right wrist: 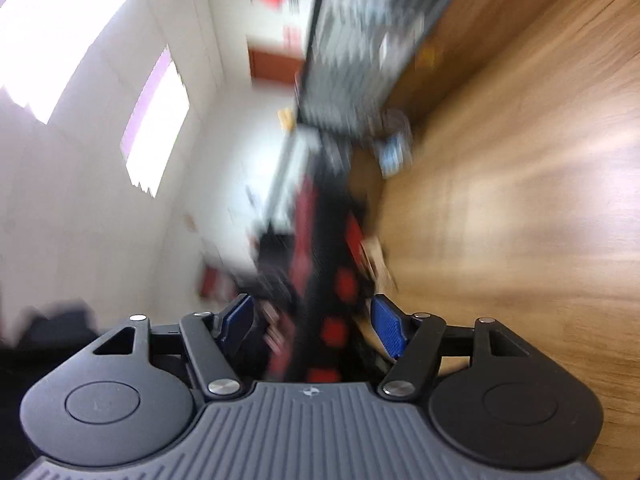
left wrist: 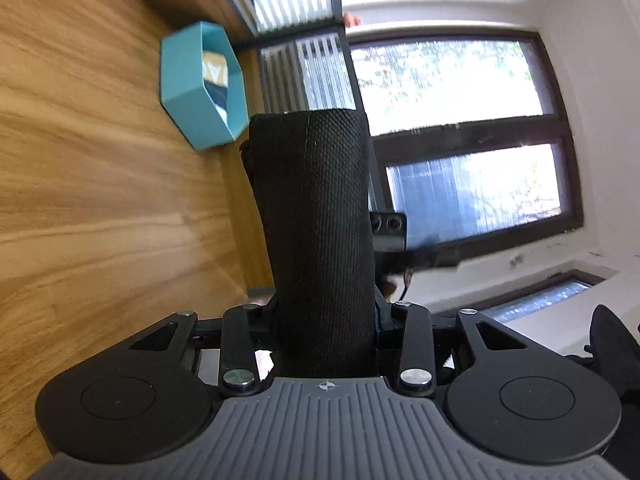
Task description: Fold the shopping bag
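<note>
Webbing filled the near part of the left wrist view: a black woven strap, apparently a handle of the shopping bag, ran forward between the jaws of the left gripper, which looked closed on it, though the pads themselves were hidden behind the band. In the right wrist view, the right gripper stood open, its blue pads clear of the black-and-red bag fabric passing between them. That fabric was blurred, yet it seemed thin, limp and light, likely to sag and slide unless pinched at a seam or the strap's base. Farther off lay the wooden table, with a teal hexagonal box on it, and windows beyond.
</note>
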`<state>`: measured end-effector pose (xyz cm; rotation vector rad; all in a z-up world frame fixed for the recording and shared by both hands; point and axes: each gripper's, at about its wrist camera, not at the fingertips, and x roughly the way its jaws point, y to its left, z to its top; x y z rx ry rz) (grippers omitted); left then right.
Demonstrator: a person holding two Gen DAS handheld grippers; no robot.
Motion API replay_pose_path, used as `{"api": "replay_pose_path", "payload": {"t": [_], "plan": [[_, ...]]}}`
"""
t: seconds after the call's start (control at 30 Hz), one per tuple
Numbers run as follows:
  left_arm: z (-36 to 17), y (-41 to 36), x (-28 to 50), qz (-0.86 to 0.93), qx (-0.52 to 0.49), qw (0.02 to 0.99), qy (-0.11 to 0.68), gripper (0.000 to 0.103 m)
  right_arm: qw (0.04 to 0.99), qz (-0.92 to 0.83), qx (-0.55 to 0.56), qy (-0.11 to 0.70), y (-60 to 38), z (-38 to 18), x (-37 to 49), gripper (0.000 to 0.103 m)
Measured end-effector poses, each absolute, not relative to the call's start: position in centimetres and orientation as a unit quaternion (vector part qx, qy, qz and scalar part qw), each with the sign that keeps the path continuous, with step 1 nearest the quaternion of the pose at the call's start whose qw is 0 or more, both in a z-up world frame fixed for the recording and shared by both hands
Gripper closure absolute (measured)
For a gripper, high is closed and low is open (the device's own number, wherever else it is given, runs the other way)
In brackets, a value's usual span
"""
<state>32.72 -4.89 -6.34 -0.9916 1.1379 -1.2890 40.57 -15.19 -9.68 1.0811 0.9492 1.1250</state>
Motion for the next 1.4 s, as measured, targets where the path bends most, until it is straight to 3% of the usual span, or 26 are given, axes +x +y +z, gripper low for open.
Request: {"api": "replay_pose_path", "payload": {"t": [0.27, 0.3, 0.33, 0.43, 0.67, 1.07, 1.2, 1.4], "plan": [[-6.2, -6.9, 34.7, -0.583, -0.384, 0.511, 0.501, 0.064, 0.638, 0.468, 0.435, 0.429, -12.0, -10.0, 42.3, 0.014], [-6.4, -7.1, 34.9, -0.583, -0.385, 0.509, 0.503, 0.064, 0.636, 0.469, 0.447, 0.419, -11.6, -10.5, 42.4, 0.021], [-6.7, -7.2, 35.0, -0.585, -0.387, 0.505, 0.503, 0.064, 0.63, 0.475, 0.46, 0.408, -11.2, -10.9, 42.6, 0.053], [-7.1, -6.7, 36.1, -0.587, -0.393, 0.504, 0.496, 0.062, 0.643, 0.479, 0.46, 0.38, -10.3, -10.4, 42.7, 0.059], [-6.2, -7.3, 40.3, -0.623, -0.382, 0.476, 0.489, 0.061, 0.689, 0.462, 0.446, 0.335, -9.7, -7.5, 43.9, 0.061], [-7.1, -7.2, 42.5, -0.639, -0.368, 0.442, 0.511, 0.057, 0.713, 0.434, 0.441, 0.329, -9.8, -6.6, 44.7, 0.062], [-6.4, -6.5, 42.3, -0.653, -0.343, 0.471, 0.484, 0.059, 0.716, 0.433, 0.432, 0.336, -9.2, -6.4, 45.3, 0.062], [-6.6, -4.7, 41.3, -0.645, -0.359, 0.481, 0.473, 0.058, 0.748, 0.485, 0.26, 0.372, -4.7, -1.2, 46.0, 0.062]]}}
